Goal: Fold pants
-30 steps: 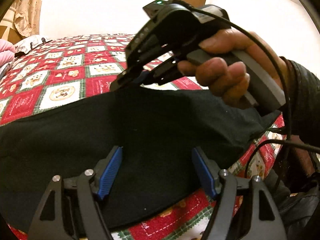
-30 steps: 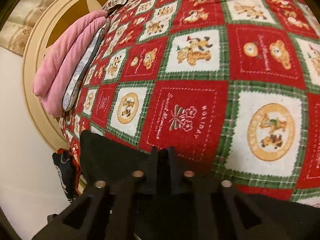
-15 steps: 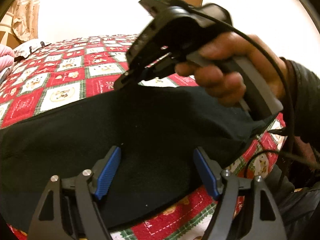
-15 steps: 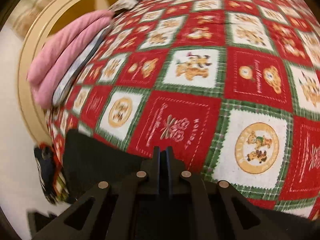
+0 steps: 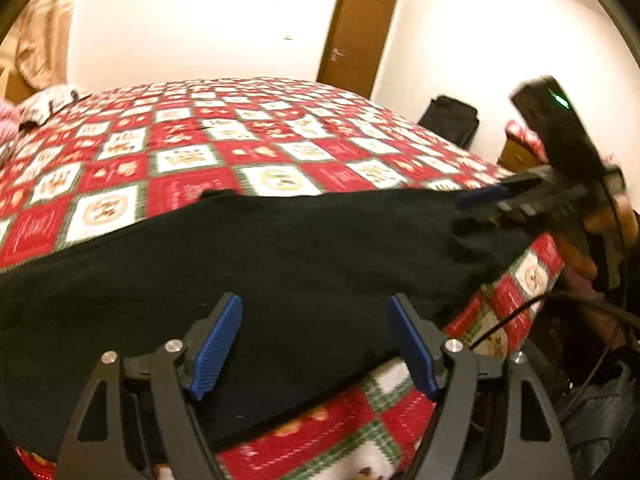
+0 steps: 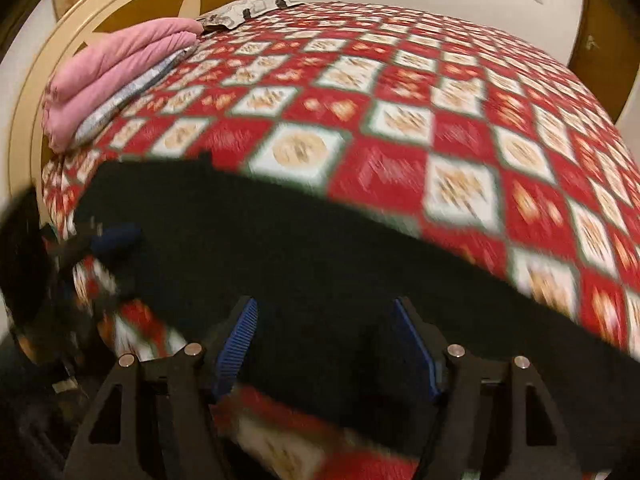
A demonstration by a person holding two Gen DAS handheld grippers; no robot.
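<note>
Both grippers hold nothing: the left gripper (image 5: 314, 338) gapes over the black fabric pants (image 5: 260, 264) beneath it; the right gripper (image 6: 326, 340) is opening, pants below its fingers. A shallow pinch risks dragging them along the red-and-white checked bedspread (image 5: 192, 148).

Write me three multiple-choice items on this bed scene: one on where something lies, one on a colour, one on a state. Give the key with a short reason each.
1. Where do the black pants lie?
A. Along the near edge of the bed
B. On the pink blanket
C. On the floor

2. What colour are the pads on the left gripper?
A. Red
B. Blue
C. Yellow

3. How does the door stand?
A. Wide open
B. Shut
C. Off its hinges

Key:
1. A: the pants stretch across the quilt at the bed's near edge, far from the pink blanket by the headboard.
2. B: both pads are blue and ribbed.
3. B: the brown door sits flush in its frame, with no gap.
</note>
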